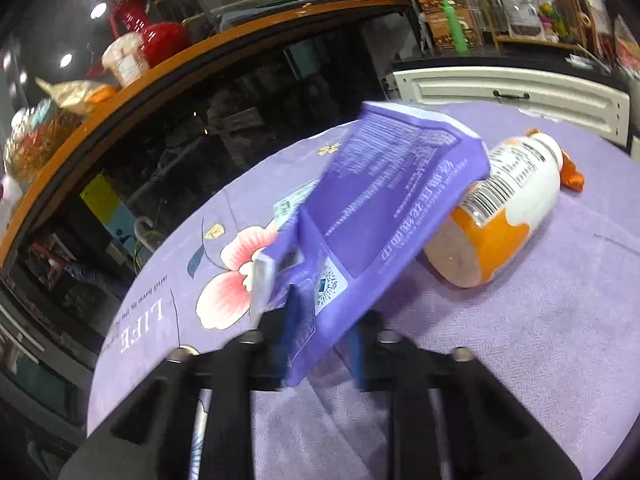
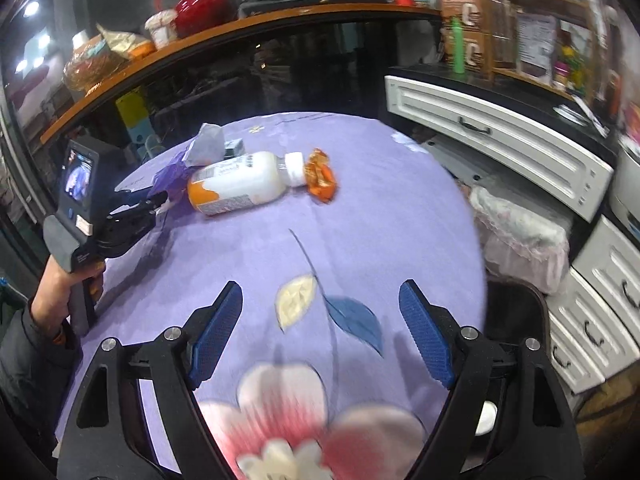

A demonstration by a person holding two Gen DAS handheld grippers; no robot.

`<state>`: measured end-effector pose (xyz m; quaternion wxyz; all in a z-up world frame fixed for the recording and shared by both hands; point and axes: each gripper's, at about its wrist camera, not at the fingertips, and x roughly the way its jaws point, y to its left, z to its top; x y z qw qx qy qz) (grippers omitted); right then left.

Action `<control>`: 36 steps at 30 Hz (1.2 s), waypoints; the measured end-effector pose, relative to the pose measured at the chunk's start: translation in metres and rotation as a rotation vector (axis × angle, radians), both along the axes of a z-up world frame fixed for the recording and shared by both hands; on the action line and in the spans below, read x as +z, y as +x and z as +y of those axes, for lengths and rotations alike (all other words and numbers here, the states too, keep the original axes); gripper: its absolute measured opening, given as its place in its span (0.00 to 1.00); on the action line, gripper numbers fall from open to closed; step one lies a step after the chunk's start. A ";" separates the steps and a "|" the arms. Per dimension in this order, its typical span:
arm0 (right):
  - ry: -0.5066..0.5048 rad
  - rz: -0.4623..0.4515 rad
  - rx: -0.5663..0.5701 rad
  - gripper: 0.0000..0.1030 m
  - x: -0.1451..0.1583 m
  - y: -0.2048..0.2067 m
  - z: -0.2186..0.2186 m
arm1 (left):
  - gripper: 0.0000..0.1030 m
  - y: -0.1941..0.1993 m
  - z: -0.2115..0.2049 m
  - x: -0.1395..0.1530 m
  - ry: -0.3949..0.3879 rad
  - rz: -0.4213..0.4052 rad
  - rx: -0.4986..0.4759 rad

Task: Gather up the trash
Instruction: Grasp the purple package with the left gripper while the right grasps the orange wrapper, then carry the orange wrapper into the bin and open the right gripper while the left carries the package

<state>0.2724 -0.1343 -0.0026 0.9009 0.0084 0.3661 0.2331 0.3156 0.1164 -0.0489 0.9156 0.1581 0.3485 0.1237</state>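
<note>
Gripping purple wrapper (image 1: pixel 380 200) by its near edge: left claw (image 1: pixel 320 344) clenched on it; light, limp, crinkly film. Right claw (image 2: pixel 320 332) released, empty above counter (image 2: pixel 400 220).

A red vase (image 2: pixel 196 4) stands on the wooden shelf (image 2: pixel 248 24); white drawers (image 2: pixel 496 136) flank the purple floral tablecloth (image 2: pixel 380 240).

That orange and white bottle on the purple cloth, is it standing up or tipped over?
Tipped over. The bottle lies on its side on the purple cloth, its white cap pointing sideways toward a crumpled orange wrapper.
</note>
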 end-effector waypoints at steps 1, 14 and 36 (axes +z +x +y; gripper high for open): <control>0.001 0.001 0.015 0.78 0.001 0.007 0.008 | 0.12 -0.003 0.003 0.004 -0.024 -0.010 -0.002; -0.081 0.082 0.013 0.78 -0.021 0.107 0.060 | 0.02 -0.042 0.022 0.056 -0.306 -0.187 -0.038; -0.238 0.053 0.042 0.29 -0.041 0.143 0.075 | 0.02 -0.046 0.027 0.052 -0.408 -0.186 -0.055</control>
